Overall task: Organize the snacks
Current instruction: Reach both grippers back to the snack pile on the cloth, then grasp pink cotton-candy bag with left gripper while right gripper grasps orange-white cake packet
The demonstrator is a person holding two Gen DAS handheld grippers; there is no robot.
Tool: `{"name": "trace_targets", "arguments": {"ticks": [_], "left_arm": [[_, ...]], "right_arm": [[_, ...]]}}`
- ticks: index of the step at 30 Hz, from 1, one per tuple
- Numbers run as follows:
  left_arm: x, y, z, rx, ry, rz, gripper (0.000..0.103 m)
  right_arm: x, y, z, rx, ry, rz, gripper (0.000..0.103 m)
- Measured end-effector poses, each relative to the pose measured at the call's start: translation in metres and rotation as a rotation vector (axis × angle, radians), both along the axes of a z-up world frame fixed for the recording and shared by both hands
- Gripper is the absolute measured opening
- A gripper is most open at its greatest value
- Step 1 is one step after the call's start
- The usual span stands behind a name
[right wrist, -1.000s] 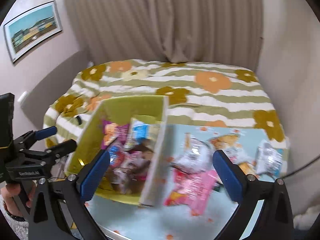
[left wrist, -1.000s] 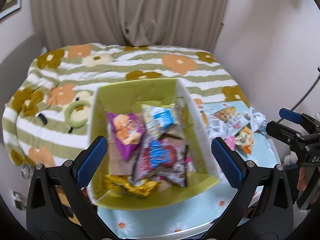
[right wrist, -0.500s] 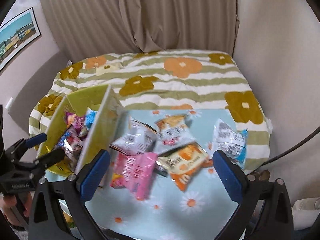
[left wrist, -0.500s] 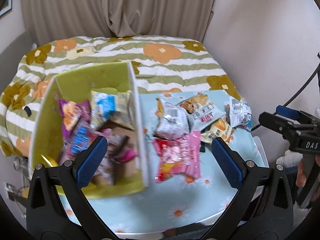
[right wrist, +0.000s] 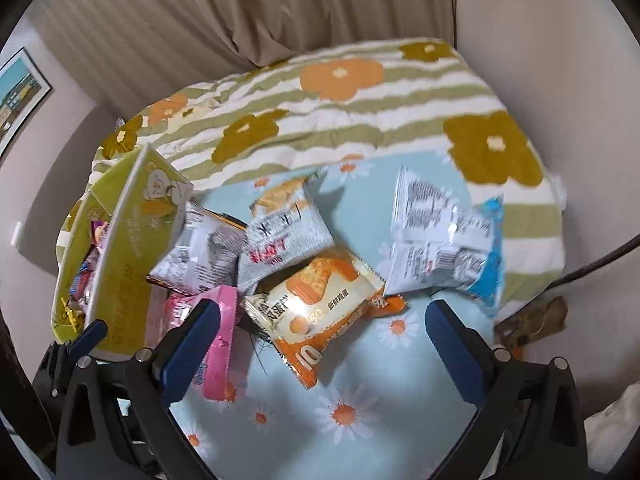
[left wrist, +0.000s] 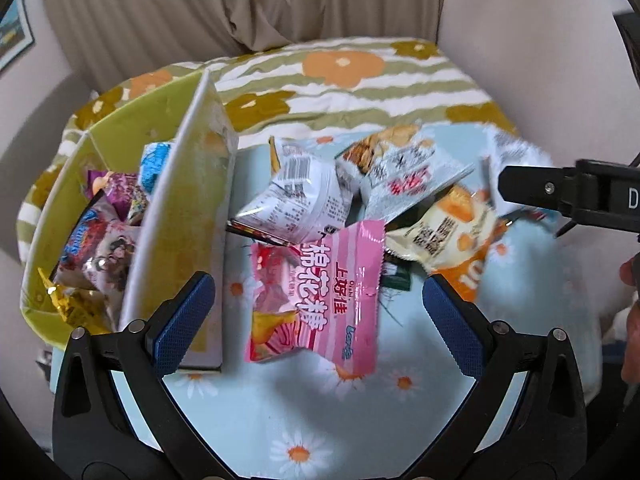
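My left gripper [left wrist: 318, 308] hangs low over the daisy-print table [left wrist: 280, 408], jaws wide apart and holding nothing, with the pink packet [left wrist: 320, 300] lying flat just ahead between the fingers. My right gripper [right wrist: 322, 338] is level beside it, also spread and empty, aimed at the orange packet [right wrist: 316, 316]. Past these, at twelve o'clock, grey packets [left wrist: 304, 196] overlap in a heap. At ten o'clock stands the green box [left wrist: 176, 216], snacks inside it. A blue-edged packet [right wrist: 444, 240] lies at two o'clock, near the striped bed [right wrist: 360, 112].
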State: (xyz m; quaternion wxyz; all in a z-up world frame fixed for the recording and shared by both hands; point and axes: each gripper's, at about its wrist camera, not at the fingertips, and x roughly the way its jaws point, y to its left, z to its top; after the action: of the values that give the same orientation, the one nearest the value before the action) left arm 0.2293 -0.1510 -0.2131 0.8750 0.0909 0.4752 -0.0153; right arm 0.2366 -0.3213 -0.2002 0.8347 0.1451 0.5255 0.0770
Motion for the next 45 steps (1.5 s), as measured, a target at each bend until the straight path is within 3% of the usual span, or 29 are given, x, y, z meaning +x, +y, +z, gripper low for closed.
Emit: {"name": "trace_targets", "arguments": {"ticks": [8,19,22,27,32,45], "left_arm": [[0.022,-0.015,-0.047,0.122,0.054,-0.002,0.103],[0.042,-0.010,-0.076,0.131,0.125,-0.015,0.103],[0.049,-0.005,-0.081,0.114,0.152,-0.013,0.103],[0.054,0.009,-0.092,0.049,0.227,0.005,0.088],[0.050,0.018,-0.093,0.028,0.237,0.003,0.072],[0.025,0.019,-0.077,0.008,0.217,-0.017,0.067]], "right_arm": [[0.019,0.003,-0.048,0.096,0.108,-0.101,0.102],[0.035,0.018,-0.080,0.094,0.188,-0.196,0.102],[0.032,0.021,-0.085,0.100,0.195,-0.192,0.097],[0.032,0.021,-0.086,0.103,0.194,-0.187,0.088],[0.032,0.022,-0.086,0.106,0.190,-0.192,0.087],[0.013,0.025,-0.076,0.132,0.163,-0.127,0.061]]}}
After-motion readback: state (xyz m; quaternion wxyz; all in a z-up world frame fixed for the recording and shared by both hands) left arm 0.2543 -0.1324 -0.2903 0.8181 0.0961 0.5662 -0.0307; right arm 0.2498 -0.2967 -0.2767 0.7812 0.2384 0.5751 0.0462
